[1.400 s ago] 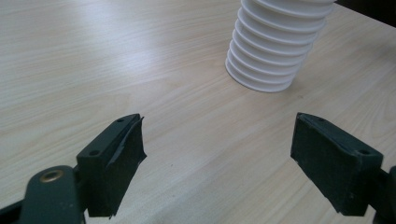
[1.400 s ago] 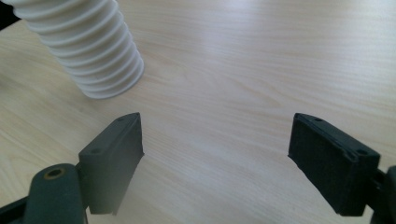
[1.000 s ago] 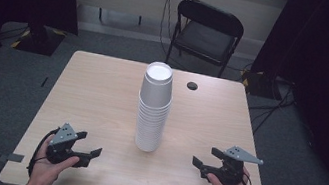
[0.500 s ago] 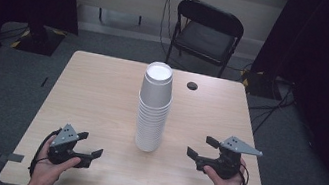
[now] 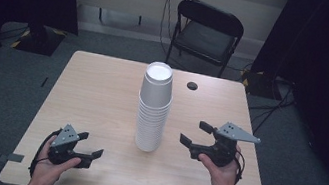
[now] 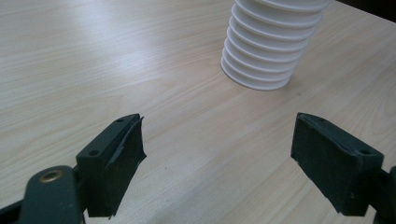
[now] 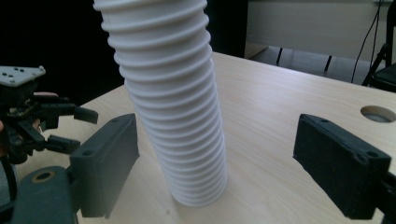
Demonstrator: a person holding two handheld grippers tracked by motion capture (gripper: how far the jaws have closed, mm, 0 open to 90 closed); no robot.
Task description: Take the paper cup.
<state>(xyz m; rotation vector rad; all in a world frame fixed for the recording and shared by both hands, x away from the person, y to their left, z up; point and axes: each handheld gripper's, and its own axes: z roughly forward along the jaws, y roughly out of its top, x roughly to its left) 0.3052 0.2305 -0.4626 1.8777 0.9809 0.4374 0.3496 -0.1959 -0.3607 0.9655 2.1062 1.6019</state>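
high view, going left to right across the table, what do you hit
left tongs → stack of white cups → right tongs; the small round hole in the table overlaps this stretch, so it is left out.

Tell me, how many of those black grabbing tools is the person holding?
2. The left gripper sits low near the table's front left; the right gripper is raised right of the white cup stack. Both have open fingers.

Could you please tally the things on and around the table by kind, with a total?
Stack of white cups: 1
Hand-held grippers: 2, left hand-held gripper, right hand-held gripper
Table: 1
Folding chair: 1
Total: 5
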